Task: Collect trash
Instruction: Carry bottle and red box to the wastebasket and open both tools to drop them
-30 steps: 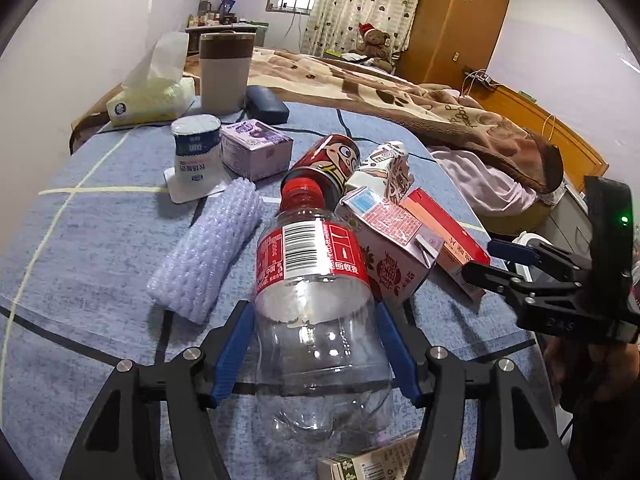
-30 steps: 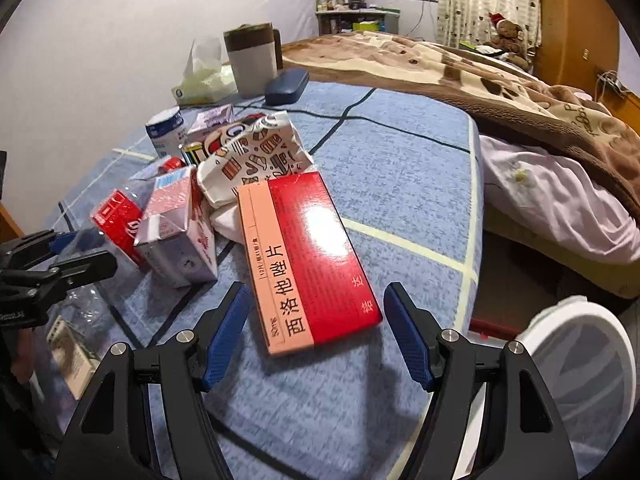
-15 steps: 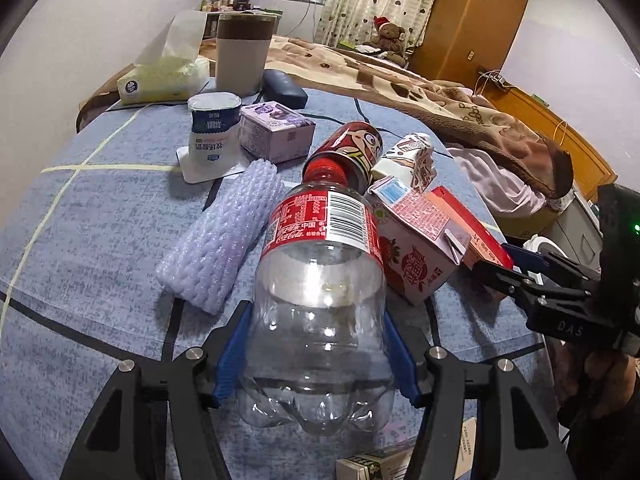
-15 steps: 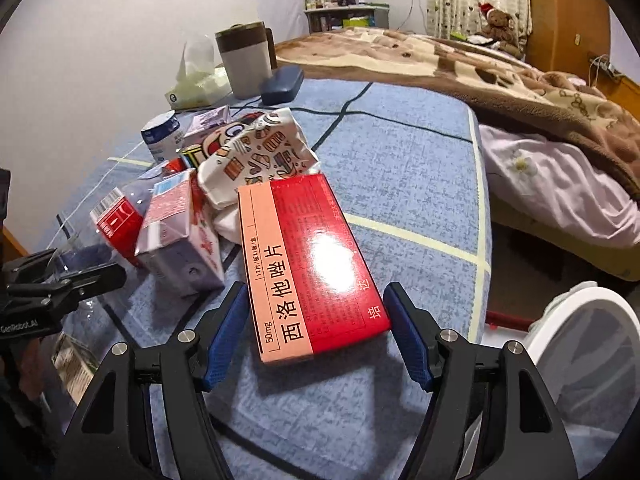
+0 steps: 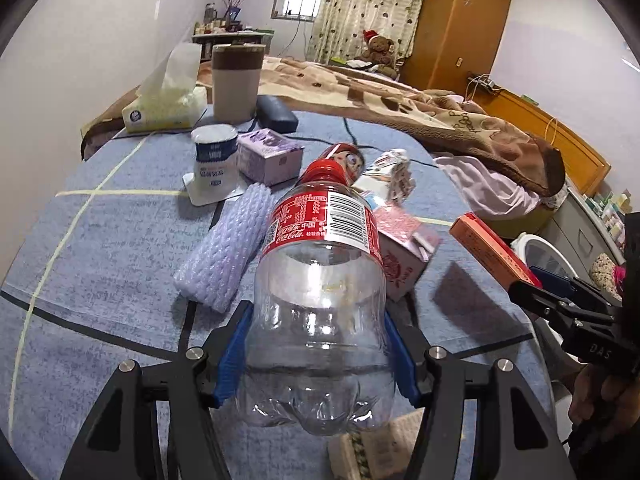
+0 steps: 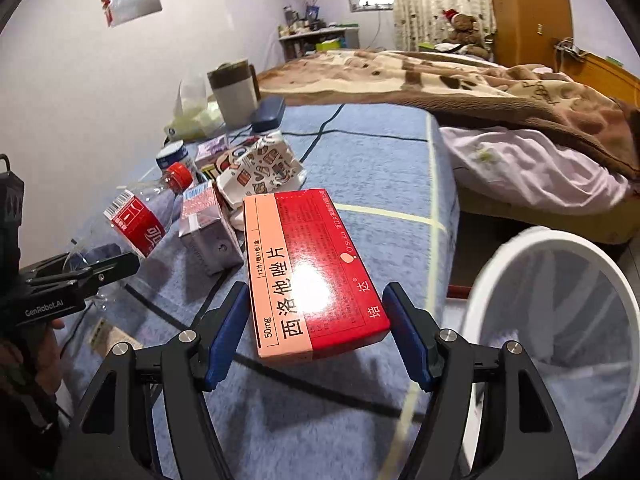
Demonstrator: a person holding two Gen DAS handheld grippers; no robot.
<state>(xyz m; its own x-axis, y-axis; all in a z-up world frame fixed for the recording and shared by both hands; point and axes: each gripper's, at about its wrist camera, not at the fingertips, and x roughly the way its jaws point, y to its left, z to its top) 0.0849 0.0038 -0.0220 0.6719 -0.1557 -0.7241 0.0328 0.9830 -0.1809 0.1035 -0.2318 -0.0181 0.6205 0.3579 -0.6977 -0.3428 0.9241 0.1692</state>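
Note:
My left gripper [image 5: 318, 354] is shut on an empty clear cola bottle [image 5: 320, 292] with a red label and cap, held tilted above the blue table; the bottle also shows in the right wrist view [image 6: 136, 226]. My right gripper [image 6: 318, 334] is shut on a red and pink medicine box [image 6: 312, 272] and holds it lifted off the table, next to the white trash bin [image 6: 560, 320]. The box also shows in the left wrist view [image 5: 492, 254].
On the table [image 5: 100, 248] lie a lilac foam sleeve [image 5: 228, 248], a pink carton [image 5: 404, 256], a can [image 5: 344, 158], a patterned wrapper [image 6: 260, 168], a yoghurt cup [image 5: 214, 160], a purple box [image 5: 268, 156], tissues [image 5: 164, 108] and a mug [image 5: 236, 80]. A bed [image 6: 520, 92] lies beyond.
Both grippers have risen. The bottle went from lying on the table to lifted and tilted in my left gripper. The red box has come off the table towards the bin.

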